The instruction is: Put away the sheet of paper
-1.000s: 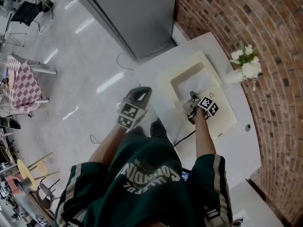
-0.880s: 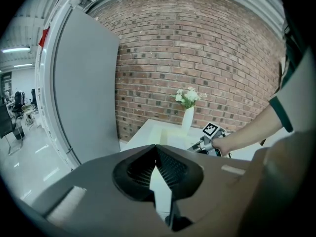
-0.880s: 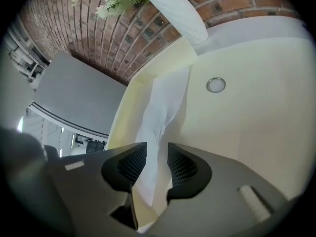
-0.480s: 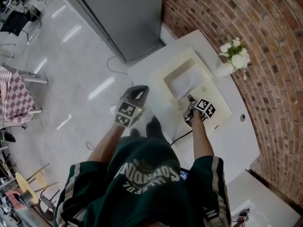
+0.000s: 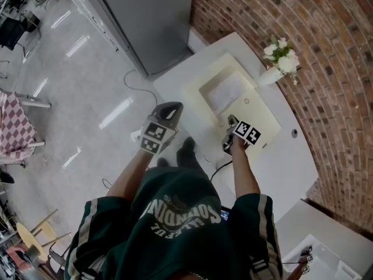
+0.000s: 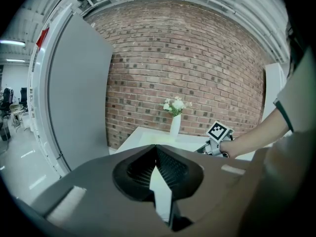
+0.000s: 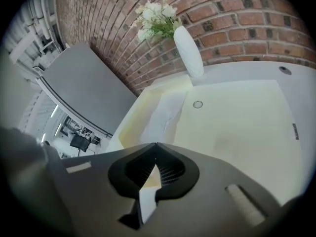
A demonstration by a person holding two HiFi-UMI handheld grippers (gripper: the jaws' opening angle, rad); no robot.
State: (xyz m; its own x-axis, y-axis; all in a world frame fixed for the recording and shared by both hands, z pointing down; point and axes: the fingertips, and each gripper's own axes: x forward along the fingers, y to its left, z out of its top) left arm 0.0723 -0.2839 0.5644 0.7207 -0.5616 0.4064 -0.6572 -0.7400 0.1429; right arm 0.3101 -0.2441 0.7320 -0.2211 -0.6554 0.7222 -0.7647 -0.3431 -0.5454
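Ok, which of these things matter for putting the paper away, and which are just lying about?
Job: sheet of paper in the recess; cream tray; right tool, shut, empty.
Lying about: vase of flowers; black cable; left tool, shut, held off the table.

Shuts the right gripper (image 5: pixel 231 122) tight, going from jaws wide apart a second ago to jaws pressed together now, with nothing caught between them. Pulls that gripper back a little too, from right at the near edge of the sheet of paper (image 5: pixel 224 92) to a spot just outside the hollow of the cream tray (image 5: pixel 260 114), leaving a bit of bare tray between tip and paper. Looks from a slightly new place as well, making the white table (image 5: pixel 280 159) and the flowers (image 5: pixel 278 54) sit higher and further left in the head view.
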